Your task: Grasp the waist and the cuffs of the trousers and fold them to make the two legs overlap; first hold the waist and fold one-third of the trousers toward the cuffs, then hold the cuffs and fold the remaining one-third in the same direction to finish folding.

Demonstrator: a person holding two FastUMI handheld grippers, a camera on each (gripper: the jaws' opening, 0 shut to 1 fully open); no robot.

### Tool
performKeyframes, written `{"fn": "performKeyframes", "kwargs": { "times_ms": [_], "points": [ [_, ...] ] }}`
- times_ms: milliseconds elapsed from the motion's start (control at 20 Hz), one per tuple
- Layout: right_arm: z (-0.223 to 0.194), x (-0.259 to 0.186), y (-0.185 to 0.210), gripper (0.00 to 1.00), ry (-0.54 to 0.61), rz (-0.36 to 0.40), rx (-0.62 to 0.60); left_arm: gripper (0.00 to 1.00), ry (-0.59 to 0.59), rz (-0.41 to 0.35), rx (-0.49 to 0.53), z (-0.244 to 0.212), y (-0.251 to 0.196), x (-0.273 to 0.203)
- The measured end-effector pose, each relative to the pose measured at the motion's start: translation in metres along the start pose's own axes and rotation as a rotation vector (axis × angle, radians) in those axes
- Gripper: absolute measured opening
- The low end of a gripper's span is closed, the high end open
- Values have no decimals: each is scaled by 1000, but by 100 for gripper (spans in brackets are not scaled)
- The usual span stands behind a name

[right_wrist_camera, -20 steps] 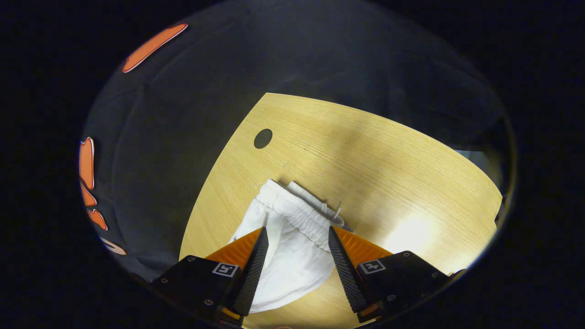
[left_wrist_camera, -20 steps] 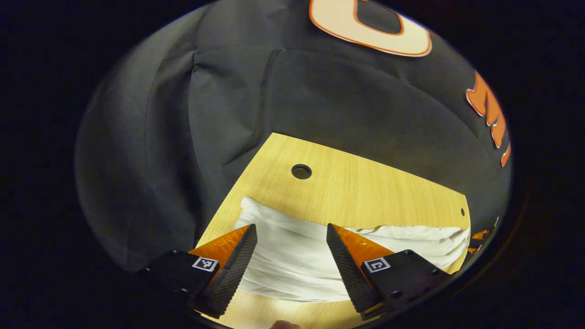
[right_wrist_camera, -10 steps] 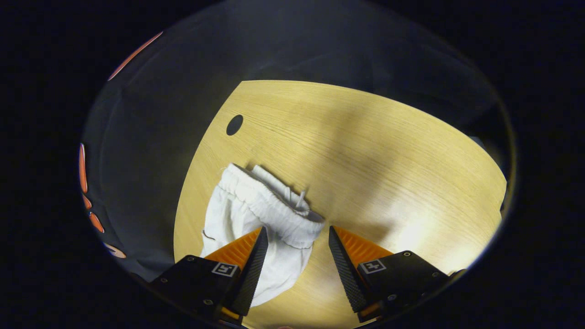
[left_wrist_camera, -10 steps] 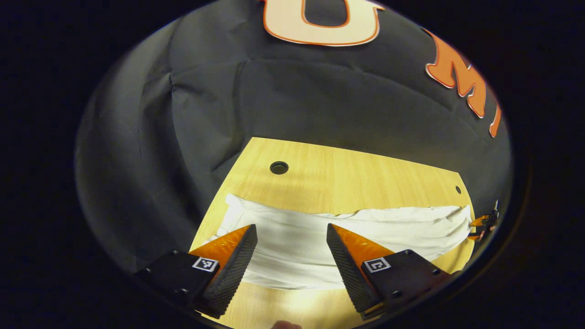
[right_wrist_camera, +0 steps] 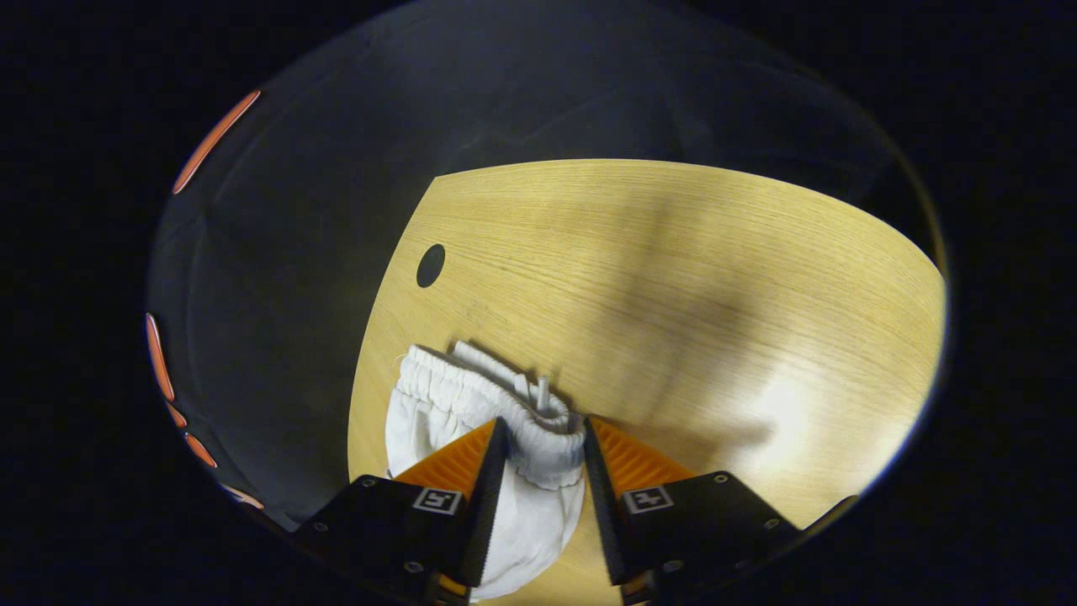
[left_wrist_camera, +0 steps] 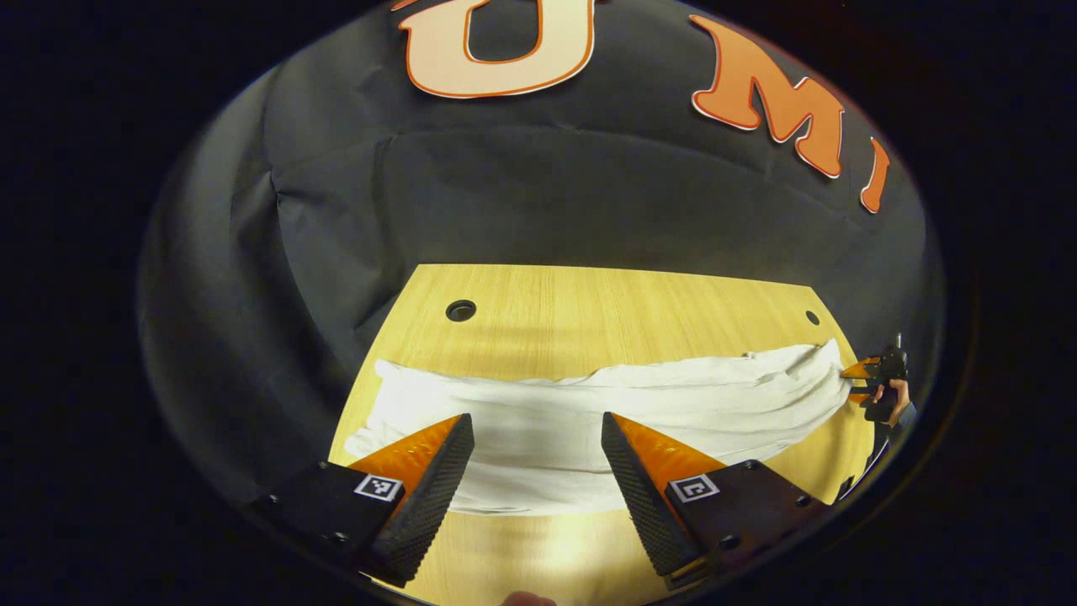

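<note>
White trousers (left_wrist_camera: 589,404) lie stretched across the wooden table (left_wrist_camera: 606,303), cuff end at the left, waist at the right. My left gripper (left_wrist_camera: 534,425) hovers open over the legs near the cuff end, nothing between its fingers. At the far right a hand holds the right gripper (left_wrist_camera: 871,374) at the waist end. In the right gripper view, the gathered elastic waistband (right_wrist_camera: 471,391) with its drawstring runs into my right gripper (right_wrist_camera: 544,425), whose fingers have drawn in and press on the waistband's near corner.
The table has a round cable hole (left_wrist_camera: 460,310) at the back left and a smaller hole (left_wrist_camera: 811,317) at the back right. The cable hole (right_wrist_camera: 430,265) lies beyond the waistband. Bare wood (right_wrist_camera: 715,295) spreads to the right of the waist. Black cloth walls the table's far edges.
The right gripper's fingers have closed in from wide open onto the waistband. The left gripper view has swung, so the trousers now show at full length; its fingers stayed open.
</note>
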State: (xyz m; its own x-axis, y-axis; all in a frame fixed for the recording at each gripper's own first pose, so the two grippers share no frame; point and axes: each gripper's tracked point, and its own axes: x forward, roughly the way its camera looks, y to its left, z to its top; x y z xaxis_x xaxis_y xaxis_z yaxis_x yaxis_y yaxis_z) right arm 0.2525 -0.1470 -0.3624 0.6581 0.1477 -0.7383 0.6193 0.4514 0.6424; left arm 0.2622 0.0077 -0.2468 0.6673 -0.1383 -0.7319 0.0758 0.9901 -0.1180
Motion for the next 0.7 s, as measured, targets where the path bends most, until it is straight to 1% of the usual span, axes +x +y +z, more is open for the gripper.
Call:
{"fn": "performKeyframes", "kwargs": {
  "times_ms": [50, 100, 150, 200, 300, 350, 550, 700],
  "points": [
    [-1, -5, 0, 37, -4, 0, -3, 100, 3, -3, -4, -4, -4, -2],
    [2, 2, 4, 29, -18, -5, -8, 100, 8, -2, -4, -5, -5, -4],
    [3, 2, 5, 19, -34, -3, -21, 100, 9, 0, -4, -9, -6, -6],
    [6, -1, 7, 17, -60, 13, -42, 100, 9, 2, -2, -11, -7, -9],
    [10, -14, 14, 15, -92, 73, -80, 100, 10, 6, -9, -16, -8, -14],
    [10, -21, 18, 13, -96, 99, -73, 100, 10, 6, -17, -18, -8, -19],
    [28, -47, 30, 13, -128, 197, -52, 99, 8, -6, -36, -23, 1, -24],
    [25, -37, 32, 13, -163, 252, -63, 99, 22, -37, -52, -33, 10, -23]
  ]
}}
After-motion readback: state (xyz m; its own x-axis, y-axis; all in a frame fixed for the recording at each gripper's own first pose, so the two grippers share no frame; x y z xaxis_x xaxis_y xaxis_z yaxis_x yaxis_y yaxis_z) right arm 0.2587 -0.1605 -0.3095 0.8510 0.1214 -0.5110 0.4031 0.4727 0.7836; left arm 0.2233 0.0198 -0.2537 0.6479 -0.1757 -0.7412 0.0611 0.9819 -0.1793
